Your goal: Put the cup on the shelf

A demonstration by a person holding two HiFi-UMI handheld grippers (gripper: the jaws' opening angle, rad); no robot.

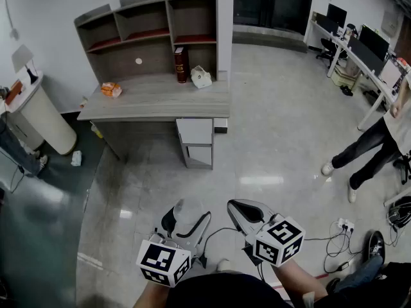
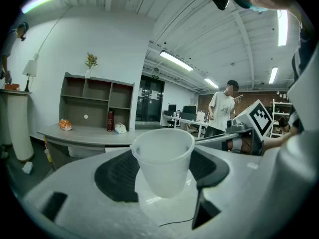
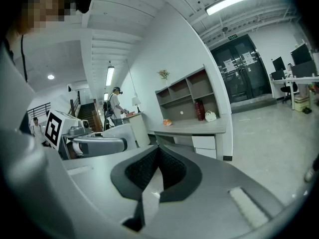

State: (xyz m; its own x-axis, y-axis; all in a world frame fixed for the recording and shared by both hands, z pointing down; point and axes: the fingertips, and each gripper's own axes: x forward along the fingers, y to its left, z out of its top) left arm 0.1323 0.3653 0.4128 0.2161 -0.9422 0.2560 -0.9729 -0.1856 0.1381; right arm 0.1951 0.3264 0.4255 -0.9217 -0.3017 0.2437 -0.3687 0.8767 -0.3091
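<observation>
- The left gripper [image 1: 186, 226] clasps the cup [image 2: 163, 161]. The dark pads press its translucent wall from both sides, so the jaws stand wide around it.
- The cup's long axis is upright, mouth up, rim clear above the jaws.
- The right gripper [image 3: 158, 168] holds nothing, its jaws drawn together. In the head view it sits at 3 o'clock of the left one, just beside it.
- The shelf [image 1: 154, 34] stands on the desk [image 1: 160, 98] against the wall. From the cup it lies between 11 and 12 o'clock in the head view, well apart across open floor [image 1: 270, 146].
- The left gripper is marginally nearer and already carries the cup, so the coming move is probably a walk forward with that hand leading.
- The cubbies look empty; a red book [image 1: 182, 64] stands in the recess below them.
</observation>
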